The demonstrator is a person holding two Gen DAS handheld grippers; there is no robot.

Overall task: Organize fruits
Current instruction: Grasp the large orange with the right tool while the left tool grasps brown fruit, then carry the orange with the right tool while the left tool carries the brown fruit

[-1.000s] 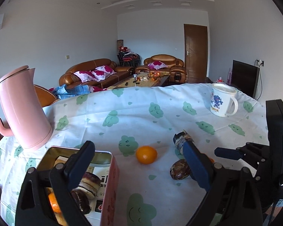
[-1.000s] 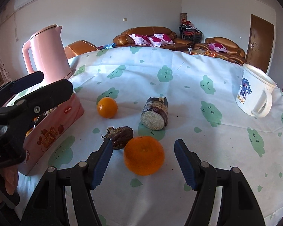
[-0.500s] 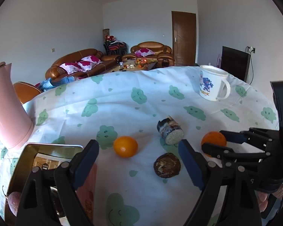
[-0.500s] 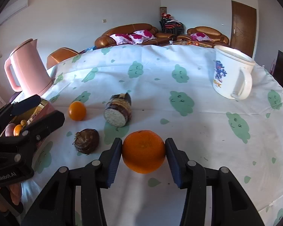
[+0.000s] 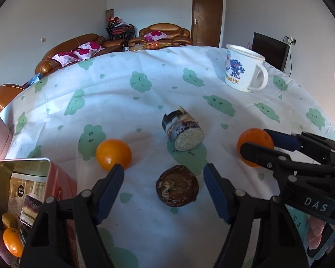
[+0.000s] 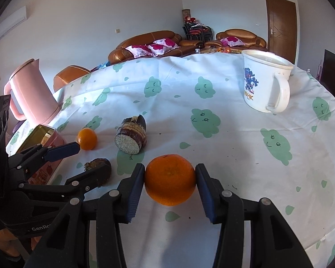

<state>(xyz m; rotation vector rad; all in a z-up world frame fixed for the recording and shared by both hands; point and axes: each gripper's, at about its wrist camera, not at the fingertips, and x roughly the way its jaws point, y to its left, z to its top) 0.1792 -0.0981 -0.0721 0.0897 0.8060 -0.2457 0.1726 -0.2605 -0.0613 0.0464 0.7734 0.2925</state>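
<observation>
My right gripper point(image 6: 169, 179) is shut on a large orange point(image 6: 169, 178) and holds it just above the tablecloth; the orange also shows in the left wrist view point(image 5: 254, 143). My left gripper point(image 5: 164, 183) is open, its fingers on either side of a round brown pastry point(image 5: 177, 188) on the cloth. A smaller orange point(image 5: 113, 154) lies by the left finger. A pink tin point(image 5: 22, 192) at the lower left holds an orange and other food.
A cut dark roll point(image 5: 182, 128) lies beyond the pastry. A white mug point(image 5: 243, 69) stands at the back right. A pink kettle point(image 6: 31, 89) stands at the table's left. The table edge point(image 6: 323, 234) runs close on the right.
My right gripper has closed on the large orange and lifted it slightly. My left gripper has swung right from the tin and now brackets the brown pastry.
</observation>
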